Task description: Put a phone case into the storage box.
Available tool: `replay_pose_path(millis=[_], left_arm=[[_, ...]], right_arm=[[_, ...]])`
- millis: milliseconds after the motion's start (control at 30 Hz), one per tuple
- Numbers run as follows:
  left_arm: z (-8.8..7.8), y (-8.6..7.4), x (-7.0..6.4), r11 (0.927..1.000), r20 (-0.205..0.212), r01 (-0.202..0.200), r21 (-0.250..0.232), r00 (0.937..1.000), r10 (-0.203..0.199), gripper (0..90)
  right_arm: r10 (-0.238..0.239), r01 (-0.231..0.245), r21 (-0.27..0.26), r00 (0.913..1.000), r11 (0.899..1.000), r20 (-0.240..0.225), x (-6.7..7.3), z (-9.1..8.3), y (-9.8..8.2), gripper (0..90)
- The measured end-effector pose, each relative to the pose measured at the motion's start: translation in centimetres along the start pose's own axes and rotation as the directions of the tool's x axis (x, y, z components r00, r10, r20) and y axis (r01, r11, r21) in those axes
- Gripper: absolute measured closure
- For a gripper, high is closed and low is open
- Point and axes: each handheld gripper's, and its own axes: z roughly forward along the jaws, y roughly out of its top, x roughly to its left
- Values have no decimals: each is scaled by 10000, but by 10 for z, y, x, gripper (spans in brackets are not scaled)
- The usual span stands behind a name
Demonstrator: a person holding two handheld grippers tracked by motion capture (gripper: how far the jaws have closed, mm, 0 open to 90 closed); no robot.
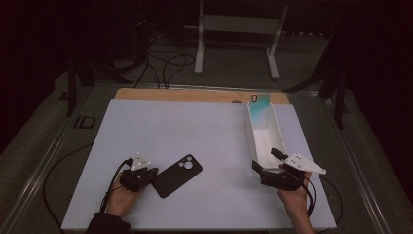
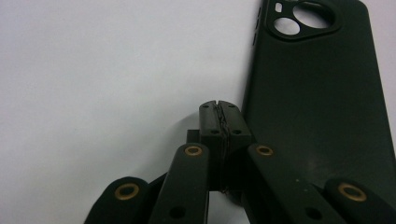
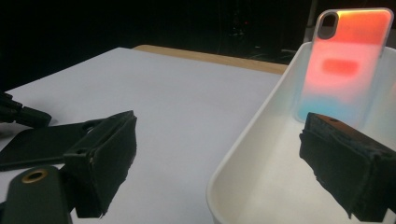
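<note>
Kept left gripper jaws closed, empty, beside flat black silicone phone case to nudge it; right gripper gaped wide astride near wall of long white plastic tray, steadying it.

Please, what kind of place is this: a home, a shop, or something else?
Probably a lab or recording studio, not a home. A white table stands in a dark room, loose cables lie on the floor behind it, and a white metal stand is at the back.

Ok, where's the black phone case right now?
In the high view the black phone case lies flat on the white table, near its front left, right beside the shut left gripper and well left of the white tray.
</note>
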Motion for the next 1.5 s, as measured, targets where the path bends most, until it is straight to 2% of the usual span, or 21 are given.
replay_pose_path(millis=[100, 133, 167, 233, 300, 333, 367, 400, 433, 467, 500, 567, 633, 767, 800, 833, 867, 1033, 1133, 1300, 1500], left_arm=[[0, -1, 2, 9999, 111, 110, -130, 9999, -108, 898], [-1, -1, 1, 9998, -78, -28, -201, 10000, 27, 897], [-1, -1, 1, 9998, -78, -28, -201, 10000, 27, 897], [-8, 2, 3, 9969, -268, 0, -781, 9996, -21, 897], [-18, 4, 4, 9893, -296, 61, -1458, 9995, -105, 878], [-18, 4, 4, 9893, -296, 61, -1458, 9995, -105, 849], [-29, 5, 6, 9779, -150, 128, -2088, 9998, -163, 823], [-34, 5, 6, 9705, -130, 176, -2406, 9997, -214, 783], [-39, 5, 8, 9643, -38, 230, -2636, 9997, -248, 750], [-39, 5, 8, 9643, -38, 230, -2636, 9997, -248, 714], [-48, 3, 11, 9506, 98, 377, -3081, 9993, -365, 667], [-57, 2, 14, 9417, 358, 512, -3325, 9985, -417, 579], [-65, 0, 14, 9361, 196, 497, -3483, 9988, -457, 510], [-74, -1, 15, 9374, 159, 541, -3440, 9985, -518, 365], [-77, -2, 14, 9392, 10, 484, -3400, 9987, -511, 365], [-77, -2, 14, 9392, 10, 484, -3400, 9987, -511, 317], [-84, -3, 13, 9405, -270, 382, -3378, 9984, -503, 200], [-90, -4, 14, 9382, -289, 242, -3452, 9989, -364, 101], [-92, -1, 14, 9414, -166, 202, -3367, 9995, -274, 9], [-93, -1, 15, 9418, -333, 188, -3358, 9989, -319, 0], [-91, 0, 14, 9476, -417, 17, -3195, 9990, -158, 0]], right_arm=[[10, -10, 36, 10000, 10000, -47, 1, 1, 0, 111], [18, -18, 56, 10000, 10000, -57, 1, 1, 0, 113], [30, -29, 59, 9999, 10000, -118, 0, 2, -1, 115], [11, -10, 96, 9999, 10000, -117, 1, 1, -1, 126], [16, -15, 60, 9999, 10000, -140, 0, 1, -1, 126], [16, -15, 60, 9999, 10000, -140, 0, 1, -1, 126], [8, -8, 13, 9998, 10000, -184, 0, 0, -1, 126], [-10, 11, 12, 9999, 10000, -145, 0, 0, -1, 125], [-29, 29, -10, 9999, 10000, -134, 0, 0, -1, 124], [-35, 35, -37, 9999, 10000, -152, 0, 0, -1, 124], [-31, 30, -53, 9999, 10000, -165, 0, 0, -1, 123], [-4, 3, -89, 9998, 10000, -189, 0, -2, -2, 120], [-7, 4, -116, 9998, 9999, -218, -1, -2, -2, 110], [-183, 167, -281, 9981, 9995, -583, 2, -2, -2, 90], [-183, 167, -281, 9981, 9995, -583, 2, -2, -2, 90], [-183, 167, -281, 9981, 9995, -583, 2, -2, -2, 90], [-400, 373, -421, 9970, 9984, -668, 5, -4, -2, 87], [-527, 490, -558, 9965, 9972, -653, 4, -5, -2, 87], [-526, 494, -554, 9969, 9972, -577, 3, -6, -3, 87], [-529, 502, -493, 9971, 9975, -556, 3, -4, -5, 87], [-584, 555, -490, 9965, 9973, -597, 4, -4, -5, 87]])
